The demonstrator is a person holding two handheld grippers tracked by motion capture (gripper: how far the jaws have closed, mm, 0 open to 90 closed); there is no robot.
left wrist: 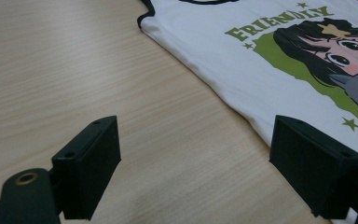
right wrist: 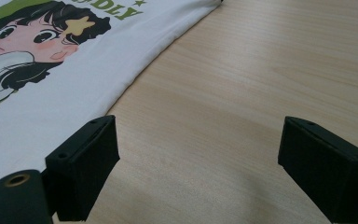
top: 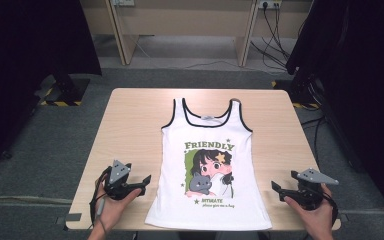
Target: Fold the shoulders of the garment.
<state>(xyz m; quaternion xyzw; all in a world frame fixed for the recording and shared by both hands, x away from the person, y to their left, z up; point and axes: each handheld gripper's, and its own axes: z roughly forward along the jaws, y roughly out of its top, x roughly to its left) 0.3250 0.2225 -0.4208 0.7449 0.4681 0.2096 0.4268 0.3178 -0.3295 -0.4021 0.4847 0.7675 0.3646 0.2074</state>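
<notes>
— Fingers first: where's the shirt?
— My left gripper [top: 139, 184] has its fingers [left wrist: 88, 170] spread apart over bare bench [top: 130, 125]; the white tank top [top: 209, 165] lies flat just right of them. My right gripper [top: 279, 191] is equally spread, just beyond the top's other edge.
— Anything unclear?
— The high view shows straps and hem; my gripper views crop the print.

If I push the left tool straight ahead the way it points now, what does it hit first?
Most likely the tank top's side edge. The left tool, open, is over bare table now, and the white hem crosses its line just ahead, its right jaw already at the fabric. Height above the table is unclear.
</notes>
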